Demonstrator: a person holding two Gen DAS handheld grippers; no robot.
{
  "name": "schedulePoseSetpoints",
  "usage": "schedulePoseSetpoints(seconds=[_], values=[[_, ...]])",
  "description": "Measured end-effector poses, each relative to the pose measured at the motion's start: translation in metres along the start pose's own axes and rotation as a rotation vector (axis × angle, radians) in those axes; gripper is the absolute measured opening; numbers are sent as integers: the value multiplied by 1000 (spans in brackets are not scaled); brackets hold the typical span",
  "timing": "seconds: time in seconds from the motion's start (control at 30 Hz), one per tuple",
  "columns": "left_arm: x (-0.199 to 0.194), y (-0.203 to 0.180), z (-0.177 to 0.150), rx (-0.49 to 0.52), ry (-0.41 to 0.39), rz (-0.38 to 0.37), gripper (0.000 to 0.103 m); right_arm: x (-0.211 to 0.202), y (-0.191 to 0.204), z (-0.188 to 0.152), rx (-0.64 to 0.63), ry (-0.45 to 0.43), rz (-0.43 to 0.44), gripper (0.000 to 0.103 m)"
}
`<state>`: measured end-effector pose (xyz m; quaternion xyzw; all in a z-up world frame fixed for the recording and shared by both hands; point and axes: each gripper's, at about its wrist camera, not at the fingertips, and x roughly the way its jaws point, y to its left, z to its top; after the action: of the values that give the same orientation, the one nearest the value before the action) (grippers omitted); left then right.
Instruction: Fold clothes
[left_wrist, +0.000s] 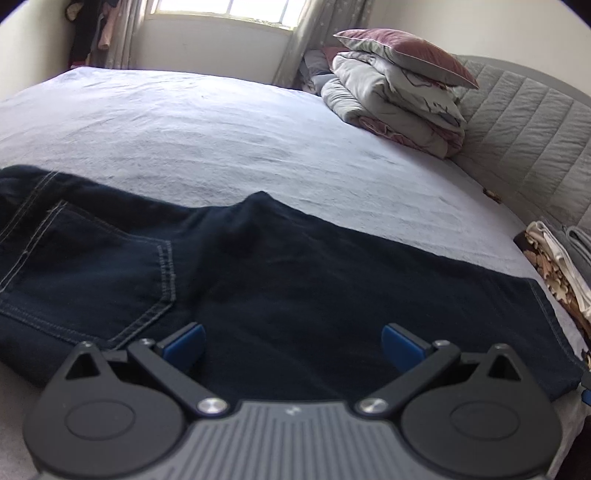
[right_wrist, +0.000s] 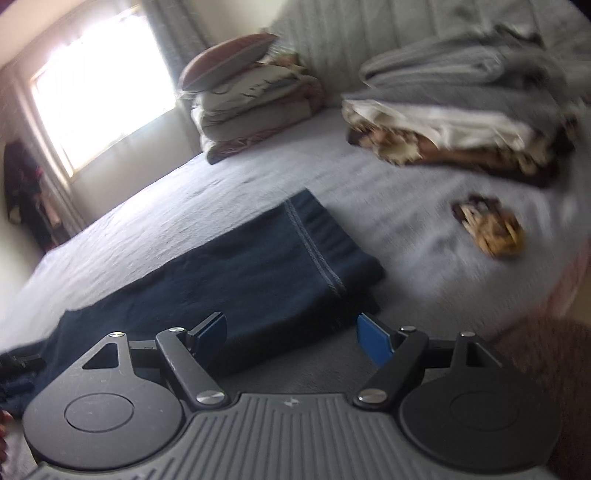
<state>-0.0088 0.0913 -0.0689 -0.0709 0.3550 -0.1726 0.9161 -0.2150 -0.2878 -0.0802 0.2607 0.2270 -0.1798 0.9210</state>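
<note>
**Dark jeans flat on the bed, both grippers empty**

The left gripper (left_wrist: 293, 345) stands with its blue pads wide apart above the jeans (left_wrist: 258, 277), gripping nothing. The right gripper (right_wrist: 291, 338) is likewise spread and empty, near the hem end of the jeans (right_wrist: 236, 273). The denim is dark indigo with pale stitching, lying on a wrinkled light sheet (left_wrist: 207, 125). Beyond, folded clothes (right_wrist: 461, 133) are stacked; farther, puffy bedding and a maroon pillow (left_wrist: 402, 48) lean on a quilted headboard (left_wrist: 524, 125).
</note>
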Motion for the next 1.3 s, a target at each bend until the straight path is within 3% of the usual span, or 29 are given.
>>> schedulePoseSetpoints(seconds=[0.3,0.53,0.8,1.1,1.17,1.27,1.3], values=[[-2,-4,-2,38,6,-5,103,3,-15,-2,193,-14,76,76],[-5,1,-4,41,3,-2,103,12,-6,-6,326,72,203,75],[-5,2,-3,34,3,-2,103,21,-5,-6,385,43,163,73],[-4,2,-3,25,3,-4,103,32,1,-11,399,-63,68,70],[-5,2,-3,22,3,-6,103,34,8,-12,378,-99,22,66],[-5,4,-2,12,4,-12,103,36,15,-13,336,-144,-66,36],[-5,4,-2,8,4,-13,103,36,17,-12,320,-154,-78,33]])
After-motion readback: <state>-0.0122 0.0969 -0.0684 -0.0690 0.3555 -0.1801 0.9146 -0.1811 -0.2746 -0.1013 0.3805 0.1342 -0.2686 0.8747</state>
